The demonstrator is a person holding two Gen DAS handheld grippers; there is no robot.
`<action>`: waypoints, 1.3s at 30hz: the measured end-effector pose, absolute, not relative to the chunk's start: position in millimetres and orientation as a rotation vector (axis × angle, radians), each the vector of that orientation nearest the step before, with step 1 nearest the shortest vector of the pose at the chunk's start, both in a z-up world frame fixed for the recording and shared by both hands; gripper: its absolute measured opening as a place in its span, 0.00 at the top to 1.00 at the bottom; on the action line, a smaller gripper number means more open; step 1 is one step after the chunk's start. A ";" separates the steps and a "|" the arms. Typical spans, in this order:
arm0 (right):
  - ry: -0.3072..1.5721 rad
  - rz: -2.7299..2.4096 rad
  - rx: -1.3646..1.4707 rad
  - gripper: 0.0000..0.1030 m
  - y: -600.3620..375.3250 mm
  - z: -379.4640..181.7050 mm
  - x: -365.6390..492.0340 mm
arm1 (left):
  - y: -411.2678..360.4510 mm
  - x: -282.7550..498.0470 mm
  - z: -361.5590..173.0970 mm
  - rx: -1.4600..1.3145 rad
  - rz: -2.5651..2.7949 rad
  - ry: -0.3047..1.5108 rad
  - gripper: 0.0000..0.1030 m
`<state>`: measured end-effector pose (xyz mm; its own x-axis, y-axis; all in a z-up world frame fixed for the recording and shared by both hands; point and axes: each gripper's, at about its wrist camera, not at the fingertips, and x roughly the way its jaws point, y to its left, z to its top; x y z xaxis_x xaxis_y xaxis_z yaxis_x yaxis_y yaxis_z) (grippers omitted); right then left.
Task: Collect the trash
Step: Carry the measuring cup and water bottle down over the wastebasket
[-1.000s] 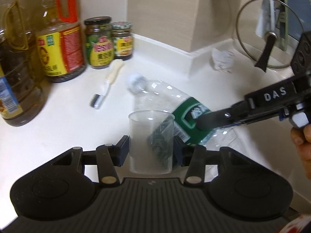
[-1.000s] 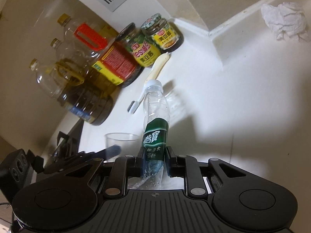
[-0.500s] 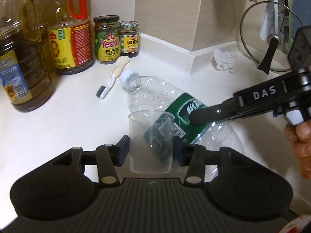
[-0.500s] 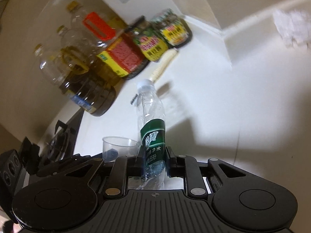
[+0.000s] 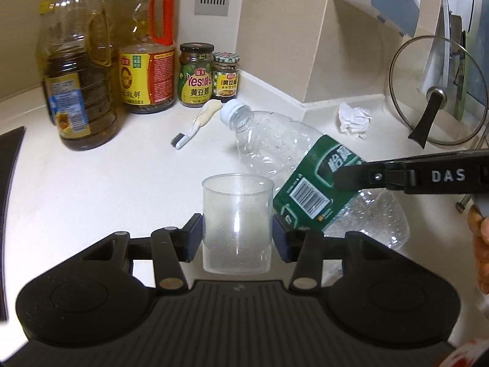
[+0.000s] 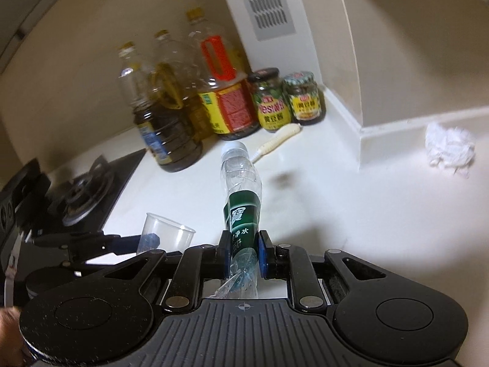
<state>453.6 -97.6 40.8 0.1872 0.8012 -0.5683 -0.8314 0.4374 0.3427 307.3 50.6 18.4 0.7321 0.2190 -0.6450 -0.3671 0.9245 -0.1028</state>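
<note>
The left tool [image 5: 237, 234] clamps an upright clear plastic cup [image 5: 237, 223] between its pads, held above the white desk [image 5: 91, 189]. Just to its right, the right tool [image 6: 244, 252] pinches a crushed water bottle [image 6: 243, 205] at the green label, jaws narrow, cap pointing away from the tool. Beyond both tools lie a brush [image 5: 195, 125] and jars [image 5: 195, 75]; a crumpled tissue [image 6: 449, 148] sits far right of the right tool.

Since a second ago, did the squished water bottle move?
Yes. In the right wrist view, the water bottle has lifted off the counter; its cap now sits nearer the jars.
</note>
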 end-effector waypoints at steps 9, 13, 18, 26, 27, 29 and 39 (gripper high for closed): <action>0.739 1.227 -0.105 0.83 -163.5 52.2 411.0 | -0.9 263.3 17.6 -0.290 0.357 0.700 0.57; 0.756 1.222 -0.125 0.83 -194.7 53.8 385.7 | -17.6 245.5 7.7 -0.302 0.318 0.737 0.57; 0.802 1.177 -0.145 0.83 -223.3 53.0 352.4 | -29.1 220.1 -5.9 -0.306 0.275 0.788 0.57; 0.867 1.127 -0.293 0.83 -226.0 33.1 301.6 | -34.1 188.4 -37.5 -0.309 0.225 0.868 0.57; 0.874 1.123 -0.315 0.83 -222.8 28.5 298.0 | -33.6 186.1 -40.9 -0.307 0.224 0.878 0.57; 0.881 1.122 -0.361 0.83 -214.4 18.7 289.6 | -31.0 183.4 -48.0 -0.308 0.228 0.897 0.57; 0.889 1.113 -0.612 0.83 -159.1 -46.0 273.9 | -15.9 179.6 -82.3 -0.333 0.249 0.971 0.57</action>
<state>273.9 -159.1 -46.0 0.1732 0.4958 -0.8510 -0.9394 0.3428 0.0086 179.6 -15.9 -82.3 0.5426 0.0583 -0.8380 -0.3529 0.9211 -0.1644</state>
